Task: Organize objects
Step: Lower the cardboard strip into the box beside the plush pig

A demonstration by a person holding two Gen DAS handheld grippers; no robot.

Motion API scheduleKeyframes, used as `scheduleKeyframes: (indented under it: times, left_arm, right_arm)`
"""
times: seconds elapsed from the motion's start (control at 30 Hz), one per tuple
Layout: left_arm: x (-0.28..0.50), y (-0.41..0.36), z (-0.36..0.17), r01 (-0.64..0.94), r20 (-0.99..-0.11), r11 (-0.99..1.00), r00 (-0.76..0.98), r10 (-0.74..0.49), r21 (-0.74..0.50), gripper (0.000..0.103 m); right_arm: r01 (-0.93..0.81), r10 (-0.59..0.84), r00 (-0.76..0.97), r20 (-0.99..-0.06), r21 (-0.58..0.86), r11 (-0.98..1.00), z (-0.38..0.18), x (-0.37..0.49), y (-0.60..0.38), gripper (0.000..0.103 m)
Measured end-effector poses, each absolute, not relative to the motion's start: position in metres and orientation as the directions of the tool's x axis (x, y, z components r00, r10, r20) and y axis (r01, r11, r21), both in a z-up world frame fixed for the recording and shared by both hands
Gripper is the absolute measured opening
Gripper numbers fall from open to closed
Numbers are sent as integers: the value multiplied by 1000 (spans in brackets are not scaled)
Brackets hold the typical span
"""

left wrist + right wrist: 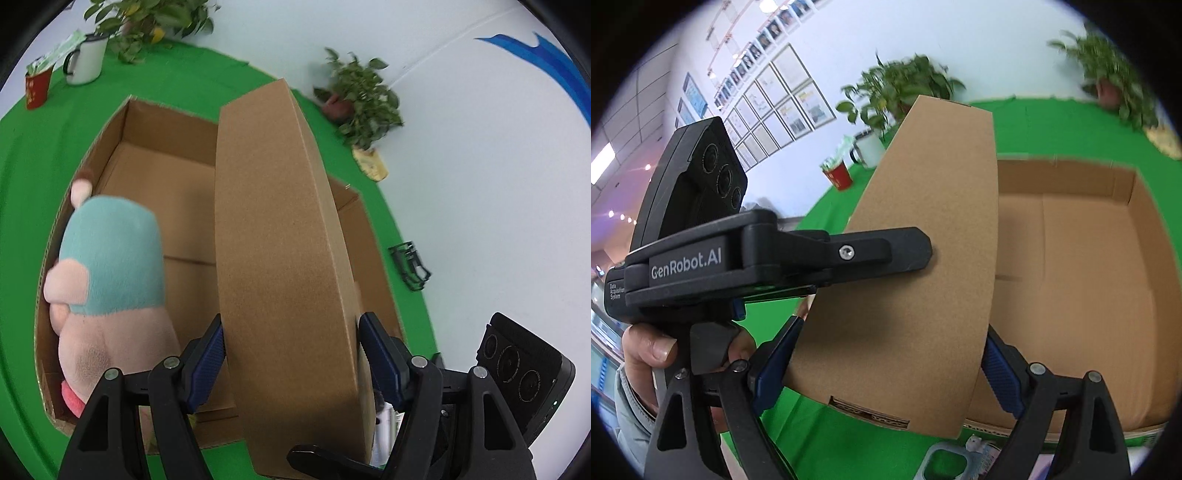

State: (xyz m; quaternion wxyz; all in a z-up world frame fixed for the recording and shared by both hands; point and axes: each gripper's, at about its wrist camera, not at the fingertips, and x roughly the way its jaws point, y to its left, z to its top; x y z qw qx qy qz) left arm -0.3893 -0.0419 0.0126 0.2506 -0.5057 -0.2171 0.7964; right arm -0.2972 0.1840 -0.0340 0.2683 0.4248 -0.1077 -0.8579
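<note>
1. Small closed carton (280,258) is held up above the big open box (155,173), which sits on the green table (33,155).
2. Left claw (291,354): jaws spread wide, blue pads pressed on the carton's two opposite faces. It grips the carton across its narrow width.
3. Right claw (886,362): jaws likewise wide, a pad at each side edge of the same carton (923,266). It looks clamped, though contact on the left pad is hard to confirm.
4. Key relation: the carton's long axis runs away from the left claw, near to far, roughly along the open box's length. The two claws hold it from crossing directions.
5. Plush toy (110,277) fills the box's near-left part; the far floor and the right side (1082,258) show bare.
6. Judgement: lowering calls for keeping the carton right of the toy.
7. Mug (86,59), red cup (37,86) and potted plants (364,101) stand at the far table edge, well apart.
</note>
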Motion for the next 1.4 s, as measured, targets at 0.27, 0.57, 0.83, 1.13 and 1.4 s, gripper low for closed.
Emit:
scheduleKeyframes:
  times: [0.27, 0.57, 0.83, 1.13, 1.4]
  left_arm:
    - [-413, -34, -16, -148, -750, -817, -333, 572, -558, 69]
    - [-405, -34, -23, -124, -797, -854, -312, 517, -505, 68]
    - [-386, -50, -6, -130, -788, -872, -383, 483, -471, 69]
    - [-379, -43, 3, -159, -788, -896, -430, 441, -415, 69]
    - [-368, -48, 8, -175, -772, -907, -479, 418, -382, 69]
  right_arm:
    - [341, -541, -448, -712, 423, -840, -73, -307, 188, 89]
    - [345, -552, -409, -727, 437, -831, -79, -304, 178, 86]
    - [283, -496, -401, -770, 411, -867, -88, -314, 177, 85]
    - [336, -488, -380, -786, 374, -865, -86, -307, 163, 95]
    - [344, -561, -398, -726, 449, -825, -79, -300, 186, 101]
